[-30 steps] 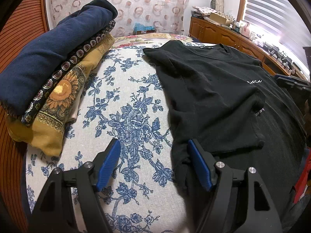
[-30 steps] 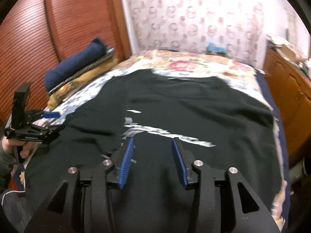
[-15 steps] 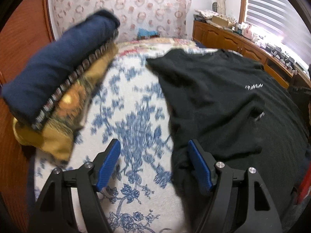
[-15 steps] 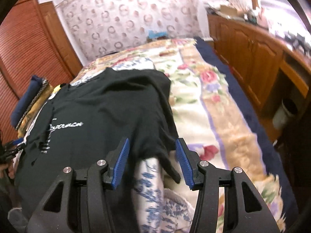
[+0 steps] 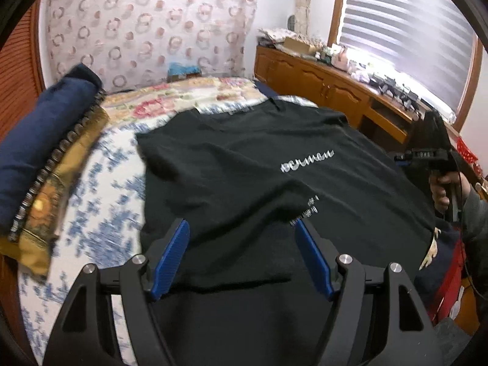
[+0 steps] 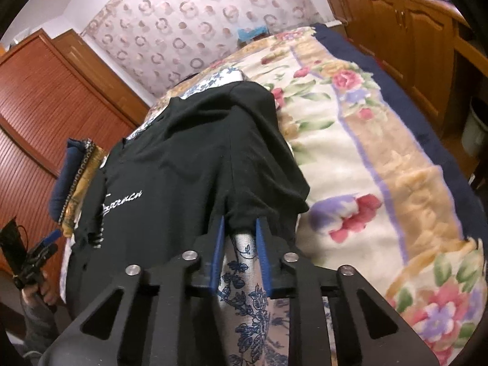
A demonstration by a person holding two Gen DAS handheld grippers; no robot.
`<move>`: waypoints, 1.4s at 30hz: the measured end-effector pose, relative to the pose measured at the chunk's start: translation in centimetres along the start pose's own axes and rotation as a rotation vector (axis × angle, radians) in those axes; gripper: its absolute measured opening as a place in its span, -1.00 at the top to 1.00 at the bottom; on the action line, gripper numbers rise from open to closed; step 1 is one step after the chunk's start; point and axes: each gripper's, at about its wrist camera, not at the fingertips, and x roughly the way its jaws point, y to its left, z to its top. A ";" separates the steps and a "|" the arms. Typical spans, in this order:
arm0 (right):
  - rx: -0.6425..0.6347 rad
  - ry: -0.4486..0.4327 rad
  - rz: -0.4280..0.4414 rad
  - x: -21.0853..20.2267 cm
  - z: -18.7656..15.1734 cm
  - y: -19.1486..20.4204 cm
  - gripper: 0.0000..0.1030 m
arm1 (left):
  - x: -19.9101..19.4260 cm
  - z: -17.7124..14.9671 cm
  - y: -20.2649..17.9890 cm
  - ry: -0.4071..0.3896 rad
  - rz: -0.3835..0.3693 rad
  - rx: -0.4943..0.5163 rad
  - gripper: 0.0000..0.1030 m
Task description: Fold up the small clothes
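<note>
A black t-shirt (image 5: pixel 244 167) with white script lies spread flat on the bed. My left gripper (image 5: pixel 241 225) hovers open over the shirt's lower part, with nothing between its blue pads (image 5: pixel 170 256). In the right wrist view my right gripper (image 6: pixel 240 222) sits at the shirt's side edge (image 6: pixel 198 158), below the sleeve. Its jaws are closing, and the black edge and a fold of blue-flowered sheet (image 6: pixel 244 274) are pinched between them. The left wrist view catches the right gripper (image 5: pixel 402 157) in a hand at the far right. The left gripper (image 6: pixel 50 238) shows small at the right wrist view's left edge.
A stack of folded clothes (image 5: pixel 45 152), navy on top of yellow, lies along the bed's left side by the red-brown wardrobe (image 6: pixel 45 106). A flowered blanket (image 6: pixel 366 152) covers the bed right of the shirt. A wooden dresser (image 5: pixel 320 85) runs under the window, with a bin (image 6: pixel 475 128) beside it.
My right gripper swung from over the shirt's middle to its side edge, rolled, and narrowed its jaws onto the fabric. My left gripper shifted from the sheet to over the shirt, still open.
</note>
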 end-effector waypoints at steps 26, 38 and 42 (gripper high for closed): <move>-0.286 -0.198 -0.158 -2.3 2.0 9.5 0.50 | 3.6 -2.9 -0.9 0.089 0.060 0.054 -0.41; 0.042 -0.010 -0.050 0.8 0.0 -0.5 0.65 | 3.6 -3.0 -1.0 0.084 0.063 0.050 -0.41; -0.026 -0.066 -0.091 -0.5 0.2 0.6 0.90 | 3.6 -3.0 -1.0 0.084 0.063 0.050 -0.41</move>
